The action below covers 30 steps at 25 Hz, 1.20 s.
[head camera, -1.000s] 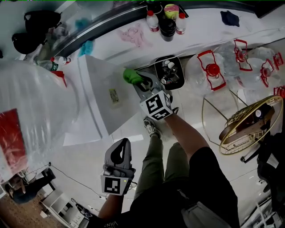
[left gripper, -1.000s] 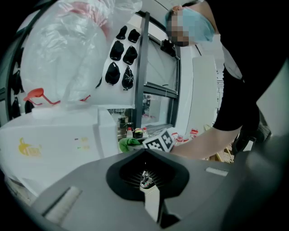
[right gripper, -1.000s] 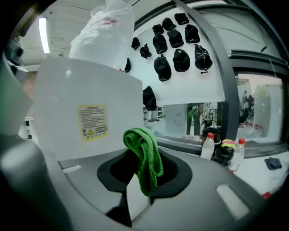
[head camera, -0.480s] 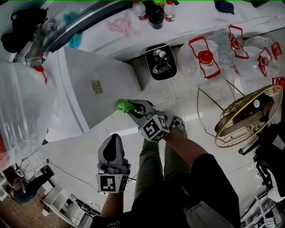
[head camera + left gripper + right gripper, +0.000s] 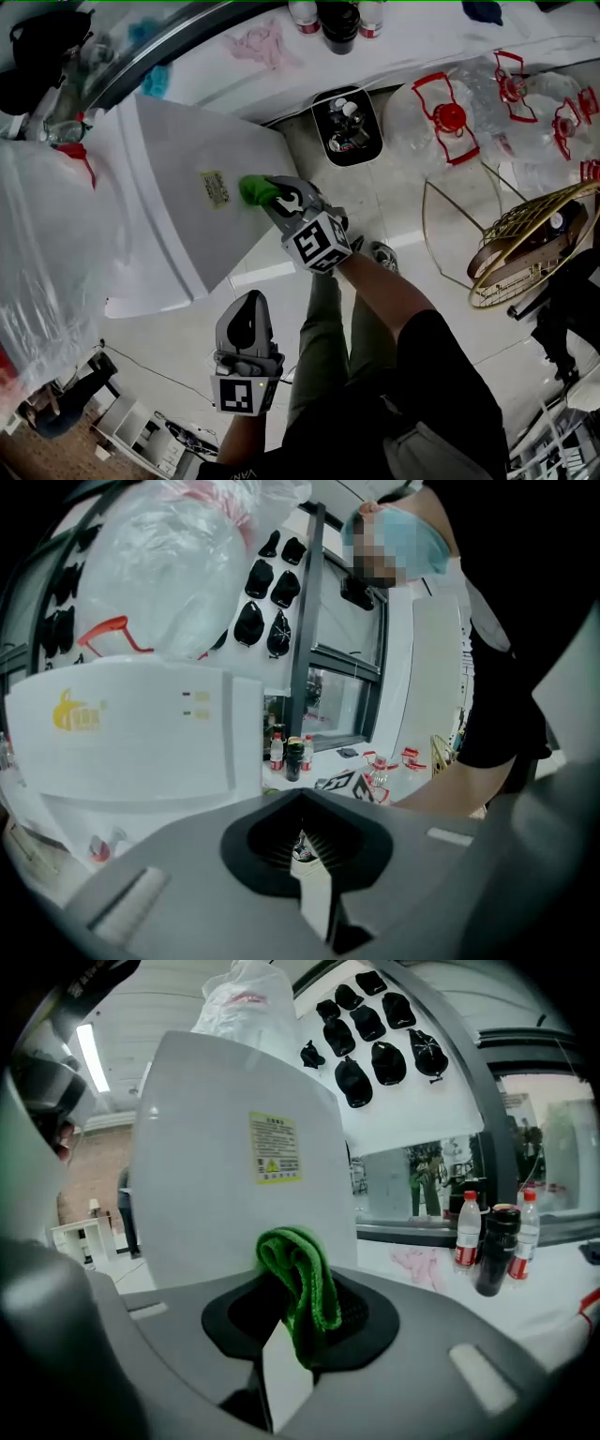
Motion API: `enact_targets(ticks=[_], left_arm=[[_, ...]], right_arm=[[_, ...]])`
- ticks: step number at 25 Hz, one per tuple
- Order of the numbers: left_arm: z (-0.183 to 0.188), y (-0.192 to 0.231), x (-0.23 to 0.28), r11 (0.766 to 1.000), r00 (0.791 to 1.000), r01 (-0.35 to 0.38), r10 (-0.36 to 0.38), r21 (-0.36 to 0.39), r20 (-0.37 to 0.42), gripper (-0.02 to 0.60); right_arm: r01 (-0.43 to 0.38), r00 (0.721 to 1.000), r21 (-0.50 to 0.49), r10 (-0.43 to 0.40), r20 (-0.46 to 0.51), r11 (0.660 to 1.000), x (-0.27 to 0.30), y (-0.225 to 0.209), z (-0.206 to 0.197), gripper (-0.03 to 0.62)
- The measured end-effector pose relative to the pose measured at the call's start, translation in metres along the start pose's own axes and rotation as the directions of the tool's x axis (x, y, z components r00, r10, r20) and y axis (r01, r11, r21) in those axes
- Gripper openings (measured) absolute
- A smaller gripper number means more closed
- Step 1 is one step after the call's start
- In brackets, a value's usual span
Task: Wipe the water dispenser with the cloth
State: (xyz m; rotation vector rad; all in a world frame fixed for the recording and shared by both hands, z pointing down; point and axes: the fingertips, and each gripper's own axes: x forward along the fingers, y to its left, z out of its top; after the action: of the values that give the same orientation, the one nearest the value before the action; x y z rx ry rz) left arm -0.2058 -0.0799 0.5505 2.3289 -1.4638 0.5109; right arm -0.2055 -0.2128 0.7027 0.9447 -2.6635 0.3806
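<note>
The white water dispenser [image 5: 187, 197] fills the upper left of the head view, with a yellow label [image 5: 216, 188] on its side panel. My right gripper [image 5: 265, 200] is shut on a folded green cloth [image 5: 253, 190], which presses against that side panel just right of the label. In the right gripper view the green cloth [image 5: 298, 1283] sticks up from the jaws in front of the dispenser's side panel [image 5: 234, 1166] and its label [image 5: 274, 1148]. My left gripper [image 5: 247, 330] hangs low and away from the dispenser, jaws shut, nothing between them. Its view shows the dispenser's front [image 5: 131, 733].
A large clear bag [image 5: 47, 244] sits over the dispenser's top at left. A black bin [image 5: 345, 127] stands on the floor beside it. Empty water jugs with red handles [image 5: 450, 122] and a gold wire fan [image 5: 525, 253] lie at right. Bottles [image 5: 497, 1232] stand on the ledge.
The right gripper has carried the green cloth down the dispenser's side panel and back up beside the label. The left gripper has stayed low, drifting slightly.
</note>
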Motion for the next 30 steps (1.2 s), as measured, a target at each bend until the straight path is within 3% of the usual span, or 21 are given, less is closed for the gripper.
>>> enact_targets(ticks=[10, 18, 23, 30], left_arm=[[-0.015, 0.012, 0.011, 0.999, 0.998, 0.050, -0.050, -0.012, -0.030, 0.002], [-0.011, 0.019, 0.007, 0.999, 0.998, 0.036, -0.037, -0.010, -0.045, 0.002], [-0.004, 0.014, 0.006, 1.000, 1.000, 0.011, -0.011, 0.001, -0.024, 0.002], [0.025, -0.001, 0.006, 0.999, 0.999, -0.032, 0.032, 0.002, 0.034, 0.002]], right_arm=[[0.125, 0.991, -0.025, -0.124, 0.043, 0.992, 0.076, -0.079, 0.036, 0.097], [0.187, 0.982, -0.017, -0.187, -0.007, 0.982, 0.108, -0.119, 0.054, 0.097], [0.167, 0.986, -0.024, -0.168, -0.005, 0.986, 0.080, -0.112, 0.061, 0.097], [0.127, 0.992, -0.032, -0.128, -0.020, 0.991, -0.010, -0.085, 0.063, 0.097]])
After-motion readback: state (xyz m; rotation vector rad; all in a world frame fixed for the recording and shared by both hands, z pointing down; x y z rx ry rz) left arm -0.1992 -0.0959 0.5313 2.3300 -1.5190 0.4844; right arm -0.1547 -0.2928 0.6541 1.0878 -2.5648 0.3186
